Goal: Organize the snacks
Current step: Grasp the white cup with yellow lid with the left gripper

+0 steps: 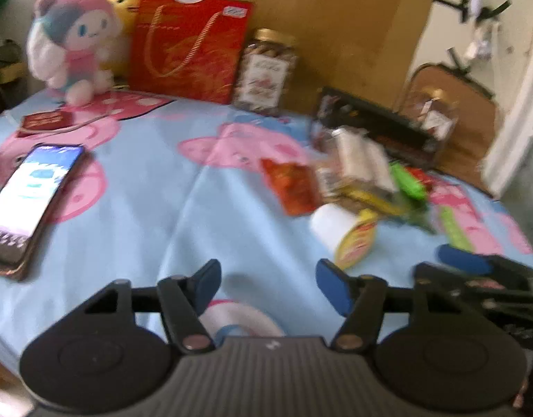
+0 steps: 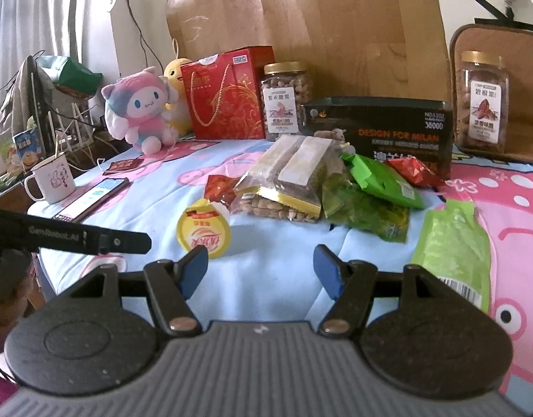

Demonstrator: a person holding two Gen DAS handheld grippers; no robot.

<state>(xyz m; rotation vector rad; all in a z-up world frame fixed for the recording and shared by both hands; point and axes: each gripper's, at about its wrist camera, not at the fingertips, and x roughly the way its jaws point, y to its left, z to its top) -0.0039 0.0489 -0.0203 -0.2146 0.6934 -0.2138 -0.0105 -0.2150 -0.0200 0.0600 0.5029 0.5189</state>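
While hovering over blue cloth [image 2: 266,271]: both grippers, left gripper [image 1: 268,286] and right gripper [image 2: 261,266], unclenched, empty. Tipped yellow-lidded cup [image 2: 203,231] just ahead-left of right gripper, nearer it; lid facing tongs, axis pointing away.

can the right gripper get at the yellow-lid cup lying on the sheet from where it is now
Probably yes. The right gripper is open and empty, and the yellow-lid cup lies just ahead to its left on bare sheet, apart from the peanut bag. Nothing sits between them.
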